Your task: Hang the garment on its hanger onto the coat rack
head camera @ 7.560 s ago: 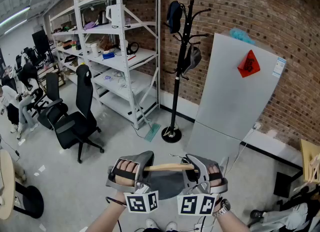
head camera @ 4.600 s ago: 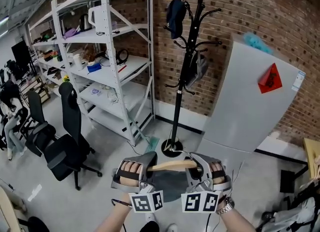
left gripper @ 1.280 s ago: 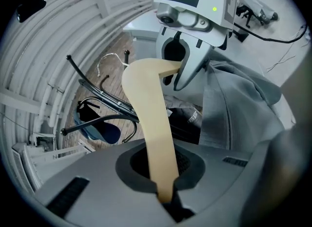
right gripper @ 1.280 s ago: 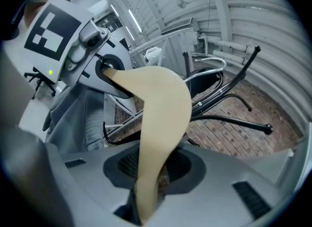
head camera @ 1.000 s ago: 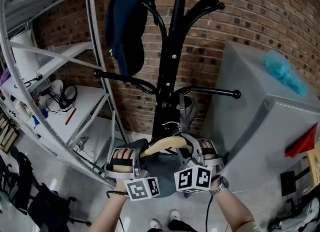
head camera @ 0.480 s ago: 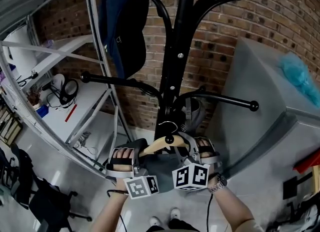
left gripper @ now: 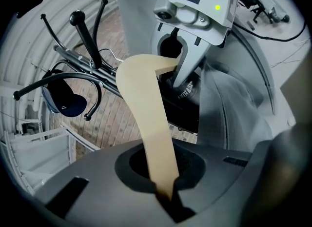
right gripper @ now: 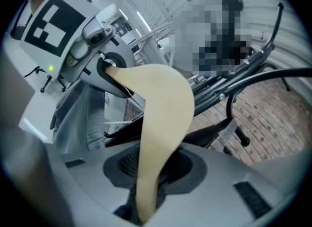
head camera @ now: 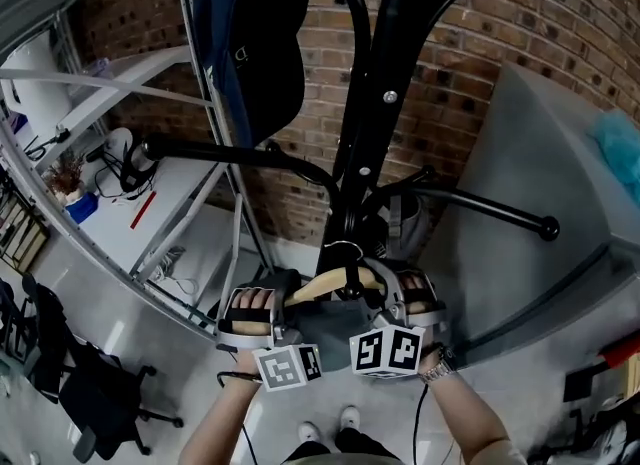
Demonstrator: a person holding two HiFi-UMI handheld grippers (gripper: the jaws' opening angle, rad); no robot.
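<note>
My left gripper (left gripper: pixel 165 199) and right gripper (right gripper: pixel 146 210) each clamp an end of the wooden hanger (head camera: pixel 335 281), with the grey garment (head camera: pixel 320 338) hanging beneath, close against the black coat rack (head camera: pixel 375 123); brick wall (head camera: pixel 455 83) behind, white shelving (head camera: pixel 110 78) left, pale floor (head camera: pixel 130 353) below; lettering too blurred to read

Left gripper (head camera: pixel 268 305): held nearly level, jaws clamped on the left end of the hanger (head camera: pixel 335 281).
Right gripper (head camera: pixel 392 298): held alongside, jaws clamped on the right end.
Forearms (head camera: pixel 222 421): bare, stretched forward from the near edge.
</note>
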